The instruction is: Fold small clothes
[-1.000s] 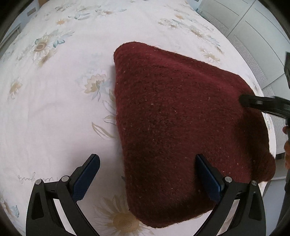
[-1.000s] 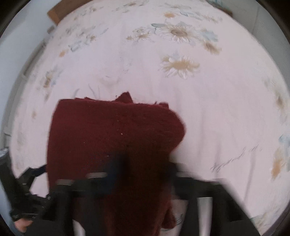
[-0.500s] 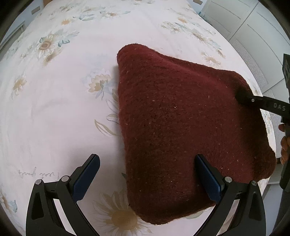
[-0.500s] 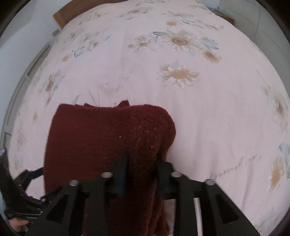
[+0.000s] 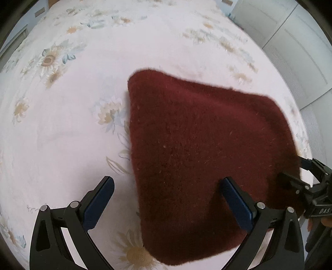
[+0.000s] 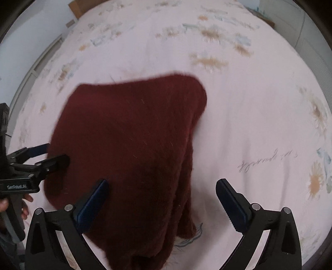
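Observation:
A dark red knitted garment (image 5: 203, 157) lies folded flat on the floral bed sheet (image 5: 62, 124). It also shows in the right wrist view (image 6: 128, 145), where its right edge is a thick fold. My left gripper (image 5: 168, 199) is open over the garment's near left edge, holding nothing. My right gripper (image 6: 161, 199) is open above the garment's near edge, holding nothing. The right gripper also shows at the right edge of the left wrist view (image 5: 298, 180), and the left gripper at the left edge of the right wrist view (image 6: 51, 155).
The white sheet with printed flowers covers the whole bed (image 6: 259, 103). White cabinet doors (image 5: 294, 41) stand beyond the bed's far right. A wooden headboard corner (image 6: 76, 6) is at the far end.
My right gripper was shut on the garment's folded edge; now its jaws are wide open and the cloth lies released. The left gripper stayed open and pulled back slightly.

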Demonstrator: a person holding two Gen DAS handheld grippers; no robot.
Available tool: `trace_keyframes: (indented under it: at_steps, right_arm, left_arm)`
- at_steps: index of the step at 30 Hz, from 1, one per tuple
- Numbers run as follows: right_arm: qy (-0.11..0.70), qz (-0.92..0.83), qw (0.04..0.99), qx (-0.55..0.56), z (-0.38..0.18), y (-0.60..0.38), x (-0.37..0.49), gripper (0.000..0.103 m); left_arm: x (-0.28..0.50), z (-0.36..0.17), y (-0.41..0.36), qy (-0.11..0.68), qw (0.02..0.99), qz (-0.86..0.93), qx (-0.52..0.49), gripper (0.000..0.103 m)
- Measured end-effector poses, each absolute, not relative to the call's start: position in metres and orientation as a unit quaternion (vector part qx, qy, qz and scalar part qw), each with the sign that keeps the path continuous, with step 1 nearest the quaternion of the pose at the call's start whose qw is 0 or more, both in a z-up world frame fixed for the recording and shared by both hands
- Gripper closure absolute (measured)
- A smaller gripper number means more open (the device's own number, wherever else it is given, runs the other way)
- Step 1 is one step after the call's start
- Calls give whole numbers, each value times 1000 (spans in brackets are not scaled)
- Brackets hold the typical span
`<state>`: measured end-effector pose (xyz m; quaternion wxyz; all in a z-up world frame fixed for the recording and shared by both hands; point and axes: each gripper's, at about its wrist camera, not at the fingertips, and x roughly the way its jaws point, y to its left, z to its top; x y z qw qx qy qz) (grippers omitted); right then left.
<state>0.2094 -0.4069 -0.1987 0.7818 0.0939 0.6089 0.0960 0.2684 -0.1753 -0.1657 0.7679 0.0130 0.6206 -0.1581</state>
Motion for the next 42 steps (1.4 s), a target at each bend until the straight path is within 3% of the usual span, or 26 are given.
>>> trace_keyframes:
  at_steps: [8,10,12,13,18,21,23,25,30,35,42]
  right_arm:
    - [613,122,762,171,-242,-417,206,1]
    - [613,128,757,188,-243,-416,204,8]
    - [607,143,755,203,-240,-413,202,34]
    - [608,138,756,196,-237,-411,201,35]
    - [607,125,767,166,-221,-398,199,56]
    - [596,120,779,155,-203,-392,194,64]
    - [582,122,789,152,-185,-390,191,65]
    - [568,132,798,154,-167,-385,187,66]
    - [545,172,804,162,-136,-355,182,66]
    - [545,197,797,169,-143,-312,183,66]
    - [586,174,771,179,-198,-292,182,62]
  left_arm:
    - [251,-194,-182,610,776,-158,26,0]
    - [250,-197,-184,603,781,-162,37,0]
    - [249,-199,-186,603,779,-166,37,0]
    - [248,-199,-186,603,779,-170,37,3]
    - [246,-197,-184,589,782,-200,40,30]
    - [244,-191,-185,578,788,-210,44,49]
    - [243,-180,-179,571,790,-220,39,58]
    - [241,-162,-167,562,793,-233,23,60]
    - [239,-119,-128,533,811,-241,7,61]
    - [221,-99,-77,521,824,-223,3,61]
    - [212,-154,-39,562,805,-189,-9,59]
